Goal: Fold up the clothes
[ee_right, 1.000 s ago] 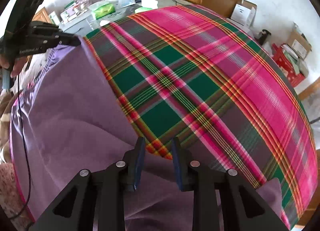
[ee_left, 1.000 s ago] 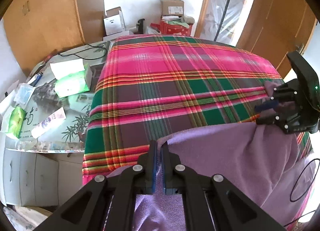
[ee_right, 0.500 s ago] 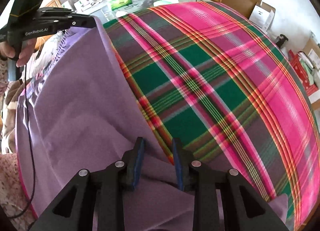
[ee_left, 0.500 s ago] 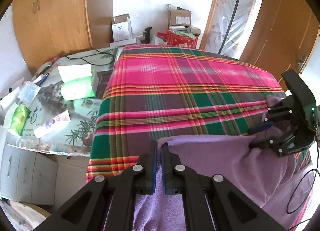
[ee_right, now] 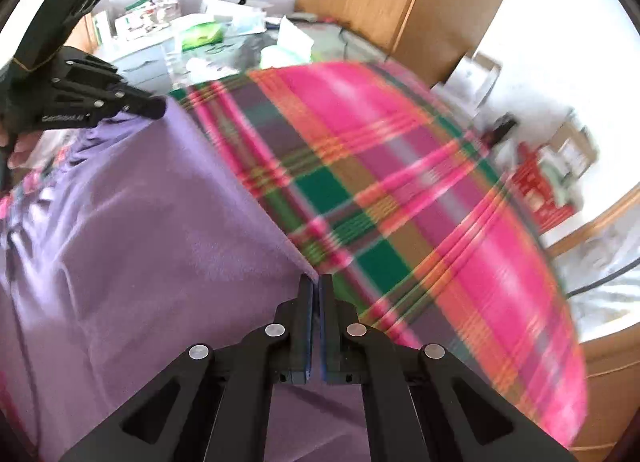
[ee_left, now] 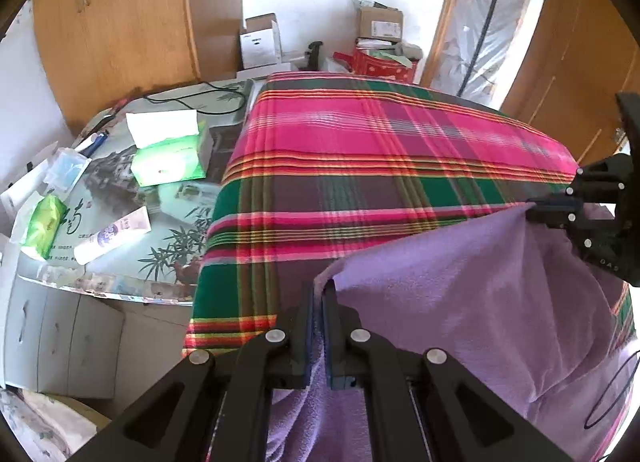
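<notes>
A purple fleece garment (ee_left: 460,294) hangs over the near edge of a bed covered with a pink and green plaid blanket (ee_left: 360,166). My left gripper (ee_left: 319,287) is shut on one corner of the garment's upper edge. My right gripper (ee_left: 534,209) shows at the right of the left wrist view, pinching the other corner. In the blurred right wrist view, the right gripper (ee_right: 319,281) is shut on the purple garment (ee_right: 140,242). The left gripper (ee_right: 159,107) holds the far corner at upper left, with a hand (ee_right: 18,150) behind it. The edge is stretched taut above the plaid blanket (ee_right: 420,182).
A glass-topped side table (ee_left: 120,262) left of the bed carries a green tissue box (ee_left: 168,160), a tube (ee_left: 114,232) and packets. Cardboard boxes (ee_left: 260,40) and a red basket (ee_left: 384,64) sit beyond the bed. Wooden wardrobes line the walls. A black cable (ee_left: 608,394) hangs at lower right.
The right gripper was open around the garment's edge and has shut on it. Both grippers have risen, lifting the purple edge and pulling it taut.
</notes>
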`<action>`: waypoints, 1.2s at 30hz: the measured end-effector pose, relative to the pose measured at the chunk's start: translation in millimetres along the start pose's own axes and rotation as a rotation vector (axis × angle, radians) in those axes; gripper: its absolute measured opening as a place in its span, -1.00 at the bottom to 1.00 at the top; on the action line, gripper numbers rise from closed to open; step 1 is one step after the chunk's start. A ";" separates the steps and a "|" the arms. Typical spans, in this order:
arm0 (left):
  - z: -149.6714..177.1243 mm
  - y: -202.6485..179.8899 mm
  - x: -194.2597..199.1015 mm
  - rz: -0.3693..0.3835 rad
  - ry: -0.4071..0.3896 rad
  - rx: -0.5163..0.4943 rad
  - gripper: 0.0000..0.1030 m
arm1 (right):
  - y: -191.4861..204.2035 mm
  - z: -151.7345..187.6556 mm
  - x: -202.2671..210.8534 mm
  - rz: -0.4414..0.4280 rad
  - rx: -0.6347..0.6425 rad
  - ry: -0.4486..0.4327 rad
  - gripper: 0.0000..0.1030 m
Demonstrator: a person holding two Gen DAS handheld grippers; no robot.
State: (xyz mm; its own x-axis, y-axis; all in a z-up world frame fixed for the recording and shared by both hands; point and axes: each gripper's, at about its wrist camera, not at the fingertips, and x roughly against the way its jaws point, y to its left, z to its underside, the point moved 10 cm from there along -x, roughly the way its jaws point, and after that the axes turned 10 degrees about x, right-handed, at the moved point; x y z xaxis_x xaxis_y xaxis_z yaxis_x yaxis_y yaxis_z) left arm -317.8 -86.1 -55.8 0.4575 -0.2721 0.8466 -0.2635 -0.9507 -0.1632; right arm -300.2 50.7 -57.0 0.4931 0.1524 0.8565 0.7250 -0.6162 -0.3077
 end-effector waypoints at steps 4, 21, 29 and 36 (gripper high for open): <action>1.5 4.8 -6.6 -0.014 0.015 0.010 -0.92 | -6.2 -9.8 -16.4 0.071 0.063 0.022 -0.95; 8.4 16.8 -21.3 -0.052 0.076 0.047 -0.84 | -21.7 7.1 -18.3 0.117 -0.022 0.064 -0.85; 9.8 11.2 19.9 -0.059 0.018 0.054 -0.77 | -68.4 49.1 45.5 0.151 -0.249 -0.011 -0.64; 24.7 -49.6 54.0 0.048 -0.012 -0.052 -0.63 | -102.6 120.8 94.2 0.164 -0.507 -0.052 -0.56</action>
State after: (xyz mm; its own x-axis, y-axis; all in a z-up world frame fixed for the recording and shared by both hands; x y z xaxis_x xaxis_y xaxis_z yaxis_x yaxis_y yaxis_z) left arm -259.0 -57.2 -14.5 0.4533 -0.3188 0.8324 -0.3288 -0.9278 -0.1763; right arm -270.1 221.5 5.2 0.6129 0.0523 0.7884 0.3188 -0.9293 -0.1862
